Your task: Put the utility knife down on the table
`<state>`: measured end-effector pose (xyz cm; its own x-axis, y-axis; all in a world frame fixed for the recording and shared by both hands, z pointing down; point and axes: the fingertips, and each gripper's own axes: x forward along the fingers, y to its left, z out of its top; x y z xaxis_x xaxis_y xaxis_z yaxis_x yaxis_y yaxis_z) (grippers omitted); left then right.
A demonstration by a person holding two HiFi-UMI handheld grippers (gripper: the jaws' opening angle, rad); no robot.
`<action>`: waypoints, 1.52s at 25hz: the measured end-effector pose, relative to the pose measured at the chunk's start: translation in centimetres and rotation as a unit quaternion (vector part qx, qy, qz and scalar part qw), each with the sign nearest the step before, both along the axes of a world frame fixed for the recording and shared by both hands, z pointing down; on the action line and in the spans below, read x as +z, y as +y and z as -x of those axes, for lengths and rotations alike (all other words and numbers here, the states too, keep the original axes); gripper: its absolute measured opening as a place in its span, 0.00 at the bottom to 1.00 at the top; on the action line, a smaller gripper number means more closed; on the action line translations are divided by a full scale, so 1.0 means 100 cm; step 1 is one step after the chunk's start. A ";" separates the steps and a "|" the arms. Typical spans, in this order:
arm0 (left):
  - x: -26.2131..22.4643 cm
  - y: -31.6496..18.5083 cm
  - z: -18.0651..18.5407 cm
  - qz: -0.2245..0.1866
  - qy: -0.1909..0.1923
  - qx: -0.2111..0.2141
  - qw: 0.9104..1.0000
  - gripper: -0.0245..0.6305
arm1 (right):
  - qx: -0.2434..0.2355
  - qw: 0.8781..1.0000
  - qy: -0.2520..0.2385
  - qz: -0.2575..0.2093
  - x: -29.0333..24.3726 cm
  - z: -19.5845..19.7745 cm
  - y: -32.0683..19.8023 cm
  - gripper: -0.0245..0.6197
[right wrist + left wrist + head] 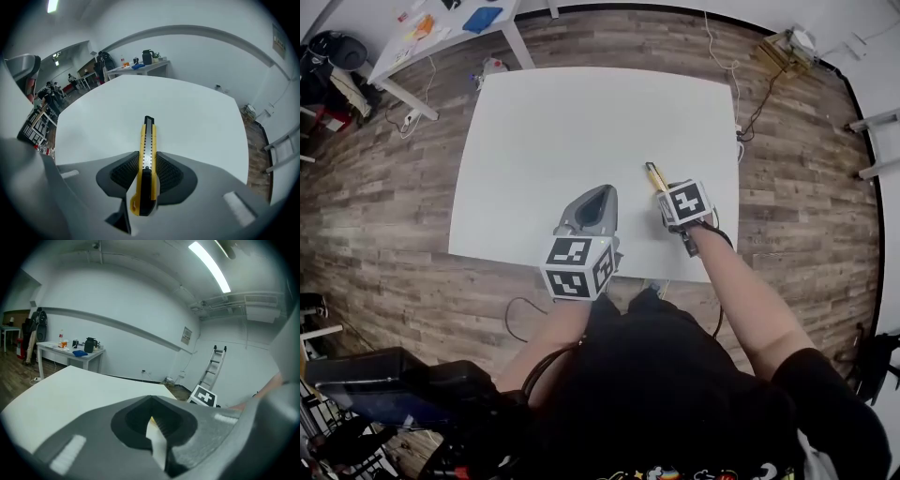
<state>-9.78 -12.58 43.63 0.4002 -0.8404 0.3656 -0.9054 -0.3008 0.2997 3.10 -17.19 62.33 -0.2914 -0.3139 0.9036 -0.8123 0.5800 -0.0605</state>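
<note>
Knife in hand: your right gripper (147, 174) is clamped tight on the slim yellow-and-black plastic utility knife (147, 157), whose nose points out across the white rectangular table (581, 122) from above its near right part. By my reading, that low, forward hold suits laying it flat. Your left gripper (157, 427) sits over the table's near edge with its jaws pressed together on nothing, likely parked clear. Brown wood-plank floor (394, 206) surrounds the matte table, and a cluttered white side table (441, 42) stands beyond its far left corner.

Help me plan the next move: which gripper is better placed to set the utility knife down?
Right: the right gripper has its jaws shut on the utility knife over the table; the left gripper is shut and empty.
</note>
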 end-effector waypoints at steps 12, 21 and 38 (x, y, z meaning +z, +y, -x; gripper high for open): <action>0.005 -0.006 -0.002 0.007 0.004 0.000 1.000 0.04 | 0.002 1.000 -0.027 -0.016 -0.004 0.002 0.001 0.29; -0.030 -0.017 -0.032 -0.038 -0.019 0.031 0.999 0.04 | 0.038 0.921 -0.254 -0.294 -0.221 -0.021 0.013 0.08; -0.062 -0.017 -0.063 -0.095 -0.047 0.041 0.994 0.04 | 0.076 0.896 -0.253 -0.358 -0.250 -0.057 0.020 0.07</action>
